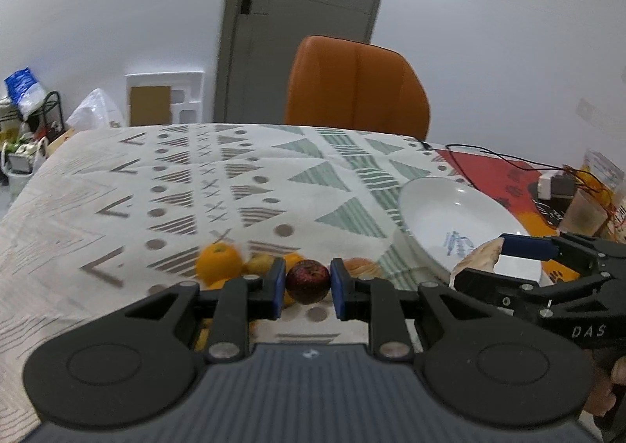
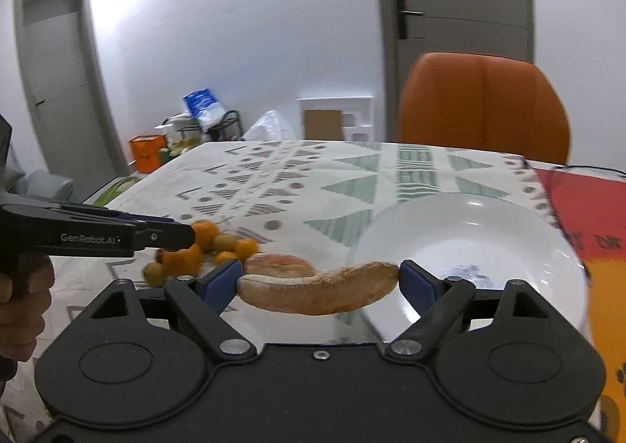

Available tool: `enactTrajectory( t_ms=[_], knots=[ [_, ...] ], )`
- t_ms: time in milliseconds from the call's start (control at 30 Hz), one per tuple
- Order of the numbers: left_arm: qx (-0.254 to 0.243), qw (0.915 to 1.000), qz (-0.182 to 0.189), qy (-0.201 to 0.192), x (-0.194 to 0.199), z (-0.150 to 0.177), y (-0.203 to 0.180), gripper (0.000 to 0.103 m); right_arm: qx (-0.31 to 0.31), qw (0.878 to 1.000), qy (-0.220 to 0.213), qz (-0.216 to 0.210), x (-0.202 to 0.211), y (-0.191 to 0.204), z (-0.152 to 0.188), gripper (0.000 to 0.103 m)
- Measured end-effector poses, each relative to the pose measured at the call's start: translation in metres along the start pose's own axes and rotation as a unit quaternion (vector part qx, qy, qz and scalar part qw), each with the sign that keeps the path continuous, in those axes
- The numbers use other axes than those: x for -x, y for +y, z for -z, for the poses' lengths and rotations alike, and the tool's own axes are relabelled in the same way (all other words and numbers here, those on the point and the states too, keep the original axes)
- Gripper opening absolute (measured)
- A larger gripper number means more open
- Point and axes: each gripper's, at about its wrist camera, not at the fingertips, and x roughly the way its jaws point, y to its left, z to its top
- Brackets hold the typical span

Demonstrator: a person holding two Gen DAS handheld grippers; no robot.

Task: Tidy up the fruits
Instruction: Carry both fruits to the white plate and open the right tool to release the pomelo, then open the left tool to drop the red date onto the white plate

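Fruit is split between my two grippers and a loose pile on the table. My left gripper (image 1: 307,282) has its blue pads pinched on a small dark red fruit (image 1: 307,282), round and speckled, held clear above the patterned tablecloth (image 1: 117,189). My right gripper (image 2: 319,282) stands wide, its pads pressed on the two ends of a long curved pomelo-like segment (image 2: 317,288), pale orange with a whitish edge, which hangs crosswise between them above the near left rim of the white plate (image 2: 489,224).

I see a second similar segment (image 2: 279,265) lying on the cloth just behind the held one. Left of it sits the pile: several oranges (image 2: 205,232) and a few yellow-green small fruits (image 2: 226,242), close together and partly touching. In the left wrist view the same pile shows behind and under the left fingers, with one large orange (image 1: 219,261) clearest.

I note that the plate holds no fruit and carries a small blue mark on its inner face. It lies right of the pile, near the edge of a red and orange mat (image 1: 497,169). An orange chair (image 1: 356,83) stands at the far side of the table, with a grey door (image 1: 305,13) beyond it.
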Motion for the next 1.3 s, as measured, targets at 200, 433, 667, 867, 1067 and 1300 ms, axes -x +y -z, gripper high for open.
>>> enactTrajectory(
  t_ms=[200,433,667,867,1067,1300],
  knots=[
    [-0.015,0.9996,0.025,0.006,-0.019,-0.006,-0.022,0.023,-0.024,0.999,-0.004,0.037,0.008,-0.026,0.006,0.084],
    [-0.036,0.9978,0.054,0.015,-0.039,-0.011,-0.051,0.023,-0.044,0.996,0.001,0.079,0.015,-0.052,0.016,0.084],
    [-0.058,0.9954,0.073,0.021,-0.054,-0.016,-0.076,0.023,-0.057,0.994,0.002,0.097,0.019,-0.067,0.024,0.084],
    [-0.068,0.9937,0.085,0.027,-0.063,-0.018,-0.090,0.023,-0.063,0.992,-0.001,0.107,0.020,-0.074,0.025,0.084],
    [-0.072,0.9927,0.091,0.032,-0.073,-0.021,-0.097,0.023,-0.069,0.990,-0.015,0.118,0.023,-0.079,0.024,0.087],
    [-0.077,0.9922,0.094,0.030,-0.078,-0.027,-0.106,0.023,-0.080,0.990,-0.024,0.116,0.030,-0.080,0.023,0.088]
  ],
)
